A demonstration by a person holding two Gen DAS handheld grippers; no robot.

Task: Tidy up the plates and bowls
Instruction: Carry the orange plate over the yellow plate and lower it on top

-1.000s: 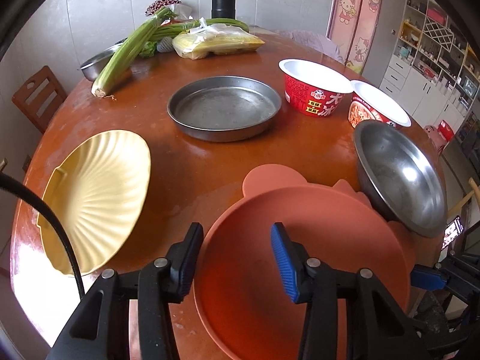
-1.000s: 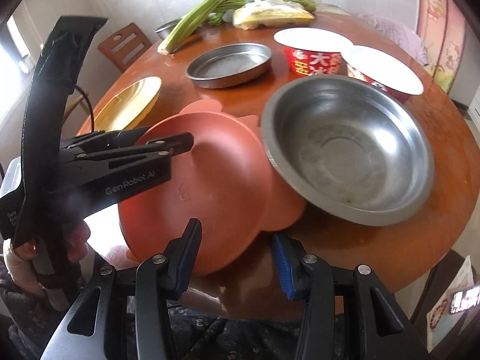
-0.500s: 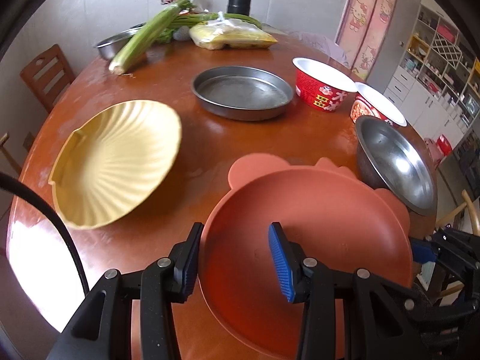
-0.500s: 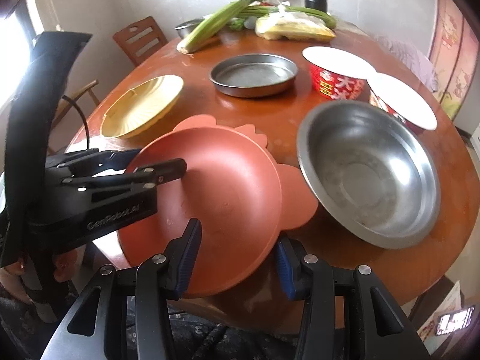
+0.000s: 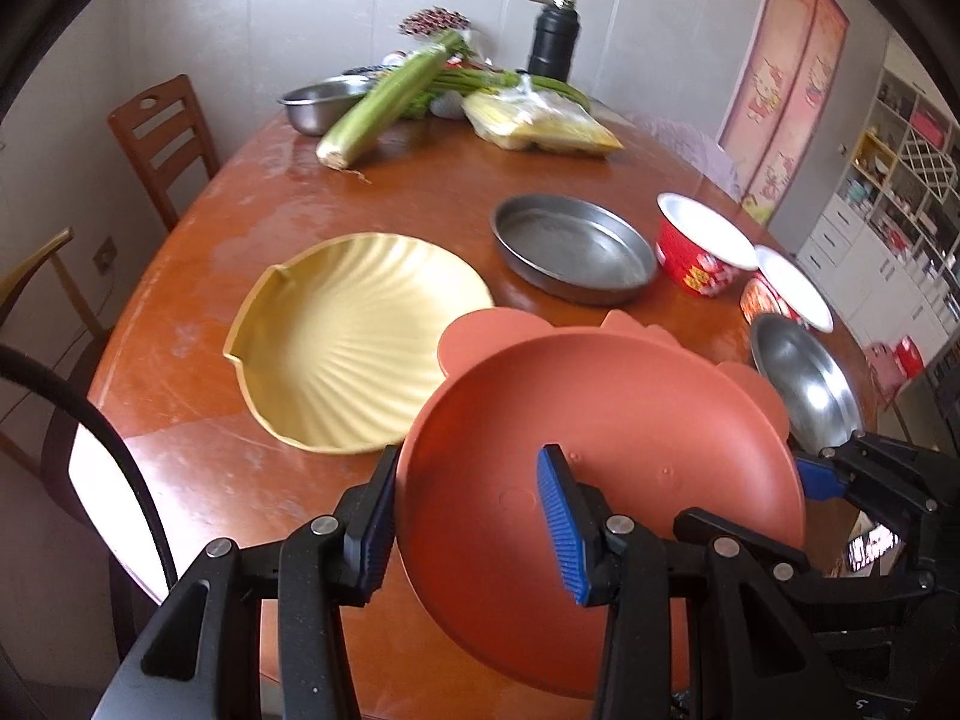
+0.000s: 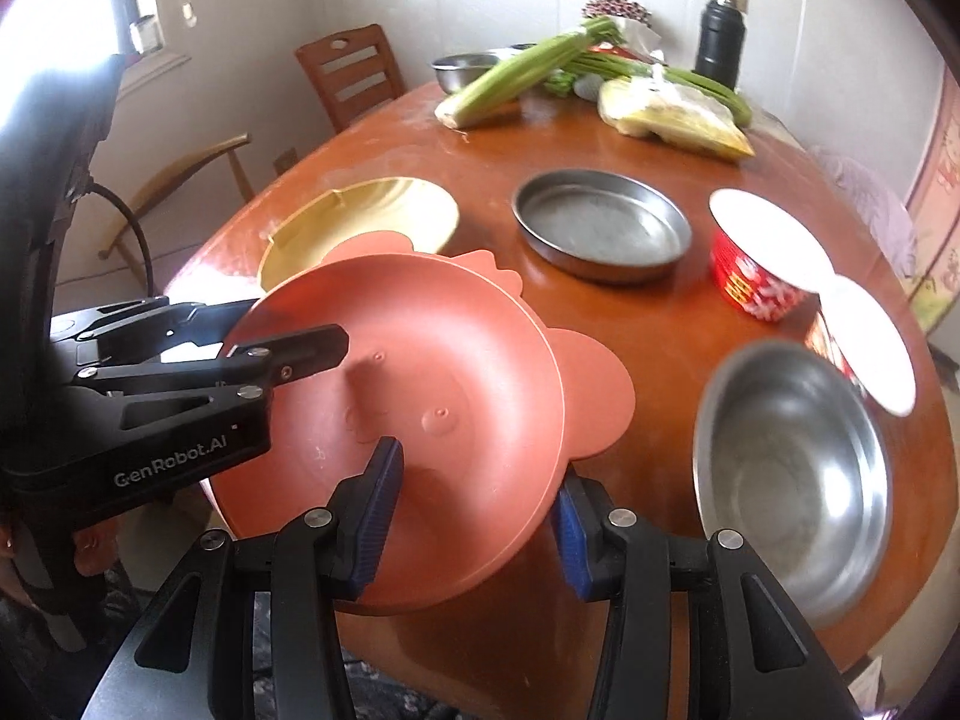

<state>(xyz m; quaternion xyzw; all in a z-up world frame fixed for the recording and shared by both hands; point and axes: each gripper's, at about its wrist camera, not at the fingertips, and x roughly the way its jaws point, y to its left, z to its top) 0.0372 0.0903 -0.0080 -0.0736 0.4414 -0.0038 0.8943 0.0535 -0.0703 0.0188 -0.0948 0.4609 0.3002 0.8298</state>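
An orange plate with round ears point(image 5: 600, 420) point(image 6: 420, 348) hangs tilted above the table, held from two sides. My left gripper point(image 5: 468, 474) is shut on its left rim, one pad inside the dish and one outside. My right gripper point(image 6: 474, 498) is shut on the near right rim, one pad inside and one under the plate. The plate's far edge overlaps a yellow shell-shaped plate point(image 5: 354, 348) point(image 6: 372, 222) lying on the table. A flat steel pan point(image 5: 576, 246) sits beyond, and a deep steel bowl point(image 6: 786, 480) sits to the right.
Two red instant-noodle cups point(image 6: 762, 264) point(image 6: 870, 348) stand right of the pan. At the far side of the round wooden table point(image 5: 240, 228) lie celery point(image 5: 390, 102), bagged food, a small steel bowl point(image 5: 318, 102) and a black flask point(image 5: 552, 48). Wooden chairs point(image 5: 162, 132) stand at the left.
Both grippers have carried the orange plate up and to the left, away from the deep steel bowl. Its edge now overlaps the yellow plate.
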